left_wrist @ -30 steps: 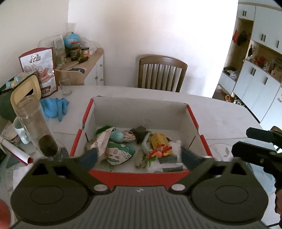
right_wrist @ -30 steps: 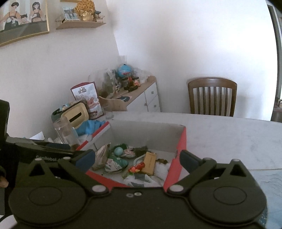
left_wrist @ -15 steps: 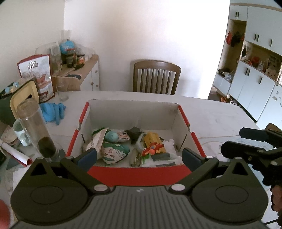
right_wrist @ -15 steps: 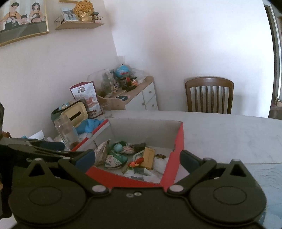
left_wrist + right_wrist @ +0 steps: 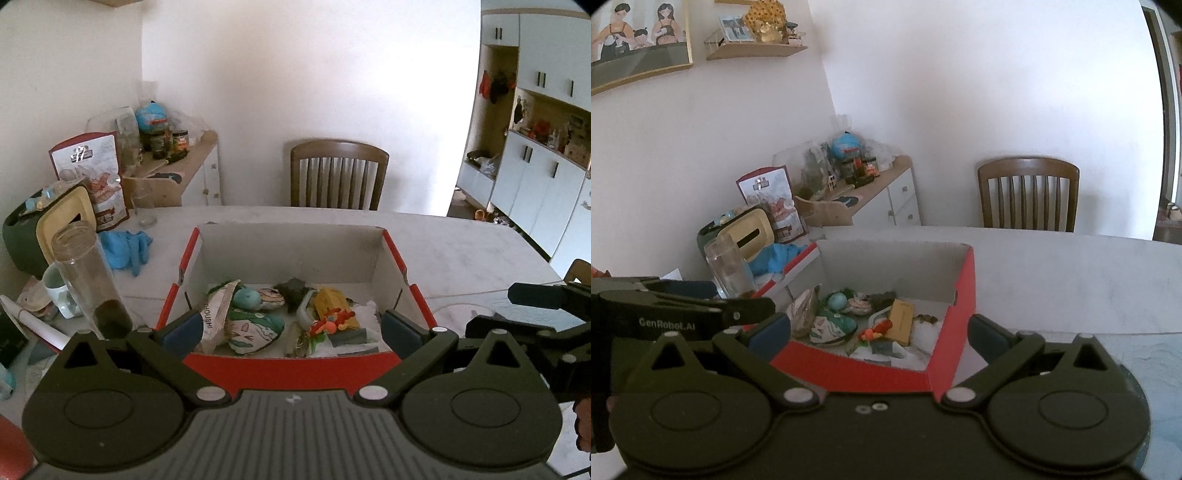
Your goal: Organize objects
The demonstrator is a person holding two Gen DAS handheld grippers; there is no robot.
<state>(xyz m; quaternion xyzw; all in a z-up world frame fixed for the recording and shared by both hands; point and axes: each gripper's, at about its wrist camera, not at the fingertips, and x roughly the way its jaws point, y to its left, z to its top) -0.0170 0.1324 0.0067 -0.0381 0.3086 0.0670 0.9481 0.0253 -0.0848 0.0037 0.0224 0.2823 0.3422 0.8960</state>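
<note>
Left tongs (image 5: pixel 291 328): spread wide, holding nothing, raised just short of the near red wall of the box.
Right tongs (image 5: pixel 879 330): also spread wide and empty, facing the box's near right corner; seen from the left wrist they sit off to the right (image 5: pixel 517 314).
Box (image 5: pixel 295 373): open cardboard box, red outside and pale inside, resting on the tabletop (image 5: pixel 461 251) straight ahead of both tongs.
Box contents: a jumble on the floor of the box: a green-and-white pouch with a cartoon face (image 5: pixel 255 328), a teal ball (image 5: pixel 246 298) behind it, a crumpled paper packet (image 5: pixel 216 314) to the left, a yellow packet (image 5: pixel 332 302) and a small red-orange toy (image 5: pixel 330 320) to the right.
Glass tumbler (image 5: pixel 90 280): upright, left of the left tongs, just outside the box, dark residue at its bottom.
Blue cloth (image 5: pixel 125 247): on the tabletop beyond the tumbler.
Chair (image 5: pixel 338 173): at the far side of the tabletop.
</note>
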